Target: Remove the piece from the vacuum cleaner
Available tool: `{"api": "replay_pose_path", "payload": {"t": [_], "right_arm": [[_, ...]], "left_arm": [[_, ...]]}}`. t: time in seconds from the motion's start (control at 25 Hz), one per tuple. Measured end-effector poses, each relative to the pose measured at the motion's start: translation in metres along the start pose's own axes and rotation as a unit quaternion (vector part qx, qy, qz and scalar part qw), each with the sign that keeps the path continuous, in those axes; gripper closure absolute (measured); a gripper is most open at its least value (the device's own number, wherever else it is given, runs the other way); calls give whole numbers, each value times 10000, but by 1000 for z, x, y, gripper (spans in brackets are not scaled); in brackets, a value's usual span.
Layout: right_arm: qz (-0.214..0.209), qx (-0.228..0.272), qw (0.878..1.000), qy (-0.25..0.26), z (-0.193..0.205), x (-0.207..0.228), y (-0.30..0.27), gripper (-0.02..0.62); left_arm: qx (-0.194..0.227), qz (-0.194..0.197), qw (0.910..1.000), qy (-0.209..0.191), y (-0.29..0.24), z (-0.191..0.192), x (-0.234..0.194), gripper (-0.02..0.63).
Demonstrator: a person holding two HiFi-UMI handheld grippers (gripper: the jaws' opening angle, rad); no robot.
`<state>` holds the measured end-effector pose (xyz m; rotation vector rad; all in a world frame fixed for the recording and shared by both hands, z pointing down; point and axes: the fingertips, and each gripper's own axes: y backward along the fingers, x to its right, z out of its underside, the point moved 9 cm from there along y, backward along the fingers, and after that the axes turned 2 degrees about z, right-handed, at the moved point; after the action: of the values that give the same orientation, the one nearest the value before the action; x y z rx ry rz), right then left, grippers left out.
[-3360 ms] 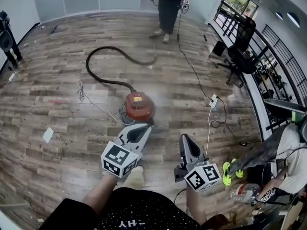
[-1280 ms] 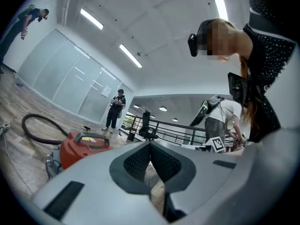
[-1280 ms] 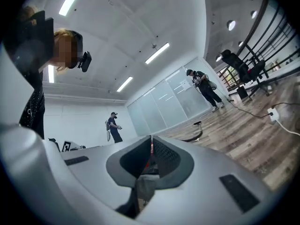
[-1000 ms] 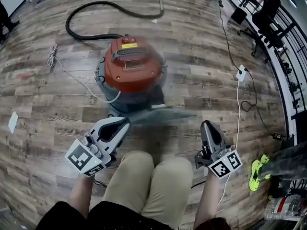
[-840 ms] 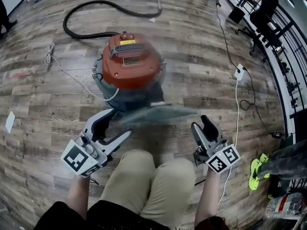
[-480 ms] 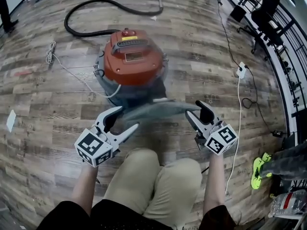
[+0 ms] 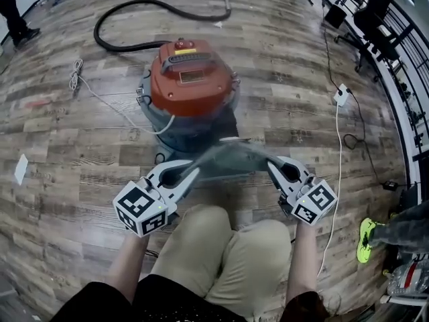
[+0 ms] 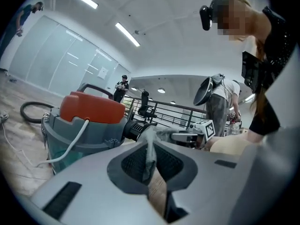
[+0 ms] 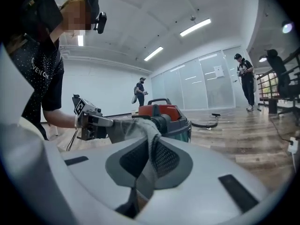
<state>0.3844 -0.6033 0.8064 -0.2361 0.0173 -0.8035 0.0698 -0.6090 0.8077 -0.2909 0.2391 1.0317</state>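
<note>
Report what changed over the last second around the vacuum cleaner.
Both grippers opened, moved forward, then took the grey cloth piece by its ends: the left gripper has its jaws closing on it, the right gripper is shut on it. The vacuum cleaner, its hose and the white cord lie as before.

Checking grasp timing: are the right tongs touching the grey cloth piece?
Touching. The right gripper view shows the right tongs shut on the grey cloth piece, pinching it between them.
</note>
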Motion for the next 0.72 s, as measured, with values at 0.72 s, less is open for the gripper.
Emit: {"api": "replay_pose_path", "payload": {"t": [0.72], "right_arm": [[18,956,9909,-949,-4,-12,4,325]], "left_arm": [[779,-458,9959,-38,26,-11,-8,394]]}}
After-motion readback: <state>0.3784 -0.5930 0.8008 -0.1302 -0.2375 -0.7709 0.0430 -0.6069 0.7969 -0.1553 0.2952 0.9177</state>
